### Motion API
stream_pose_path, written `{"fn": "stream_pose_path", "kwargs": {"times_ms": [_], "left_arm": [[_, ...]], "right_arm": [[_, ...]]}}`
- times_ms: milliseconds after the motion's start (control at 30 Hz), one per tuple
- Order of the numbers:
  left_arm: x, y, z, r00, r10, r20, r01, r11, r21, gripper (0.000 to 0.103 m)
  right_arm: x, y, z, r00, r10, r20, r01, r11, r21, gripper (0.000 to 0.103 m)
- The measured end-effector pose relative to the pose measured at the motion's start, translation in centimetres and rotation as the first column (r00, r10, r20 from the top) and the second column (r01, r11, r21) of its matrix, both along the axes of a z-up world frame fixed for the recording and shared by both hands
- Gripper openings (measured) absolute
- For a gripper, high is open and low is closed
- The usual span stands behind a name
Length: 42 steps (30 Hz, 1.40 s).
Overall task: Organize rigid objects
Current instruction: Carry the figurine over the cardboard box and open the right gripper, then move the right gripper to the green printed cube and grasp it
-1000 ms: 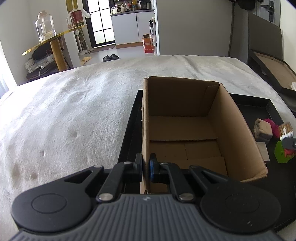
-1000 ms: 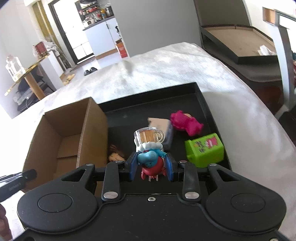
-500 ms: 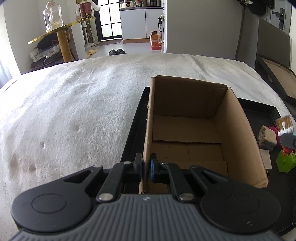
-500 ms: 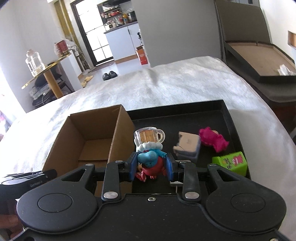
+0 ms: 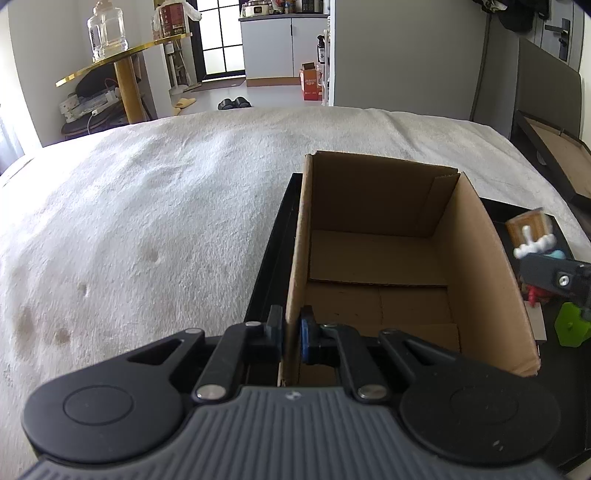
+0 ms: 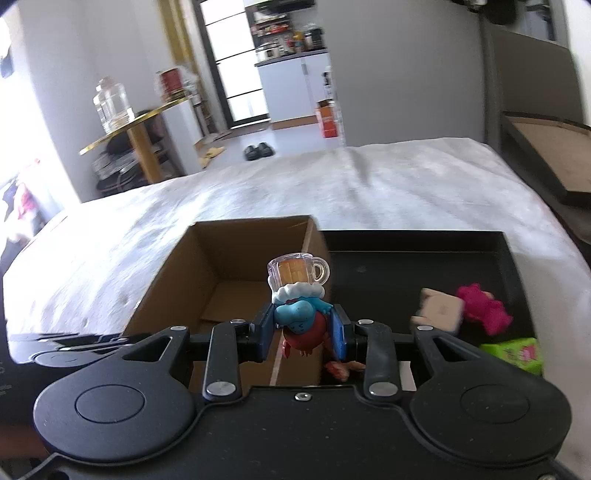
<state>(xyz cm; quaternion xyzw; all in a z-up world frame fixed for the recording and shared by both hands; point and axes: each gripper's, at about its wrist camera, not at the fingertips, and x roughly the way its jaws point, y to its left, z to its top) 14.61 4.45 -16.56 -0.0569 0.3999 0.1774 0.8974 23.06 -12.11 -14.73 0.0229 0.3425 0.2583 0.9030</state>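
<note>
My left gripper (image 5: 291, 332) is shut on the left wall of an open, empty cardboard box (image 5: 373, 266) that stands in a black tray (image 5: 269, 254). My right gripper (image 6: 302, 330) is shut on a small blue and red figurine with a beer mug (image 6: 297, 295) and holds it above the box's right wall (image 6: 314, 258). The figurine also shows at the right edge of the left wrist view (image 5: 535, 240). A beige block (image 6: 439, 308), a pink toy (image 6: 484, 304) and a green block (image 6: 515, 352) lie in the tray (image 6: 406, 258) right of the box.
The tray rests on a white fuzzy blanket (image 5: 147, 221). A gold side table with a glass jar (image 5: 107, 33) stands at the far left. A dark headboard and a second tray with cardboard (image 6: 546, 147) are at the right.
My right gripper has risen and moved left with the figurine, from over the tray to above the box's right wall. My left gripper still clamps the box wall.
</note>
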Motion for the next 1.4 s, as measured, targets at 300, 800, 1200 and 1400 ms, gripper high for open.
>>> {"fn": "stream_pose_path", "kwargs": {"times_ms": [300, 800, 1200, 1400], "left_arm": [[0.2, 0.4, 0.0, 1.000, -0.028, 0.010, 0.028, 1.000, -0.006, 0.008], [0.3, 0.5, 0.1, 1.000, -0.011, -0.003, 0.011, 1.000, -0.022, 0.009], [0.5, 0.1, 0.2, 1.000, 0.002, -0.021, -0.002, 1.000, 0.010, 0.009], [0.7, -0.5, 0.8, 0.999, -0.007, -0.041, 0.008, 1.000, 0.028, 0.011]], "right_arm": [[0.6, 2.7, -0.3, 0.998, 0.069, 0.006, -0.069, 0.997, -0.032, 0.031], [0.9, 6.0, 0.2, 0.990, 0.140, 0.032, -0.140, 0.990, -0.008, 0.052], [0.3, 2.1, 0.2, 0.997, 0.079, -0.005, -0.079, 0.997, 0.008, 0.058], [0.4, 0.5, 0.2, 0.998, 0.052, -0.019, -0.052, 0.998, 0.019, 0.058]]}}
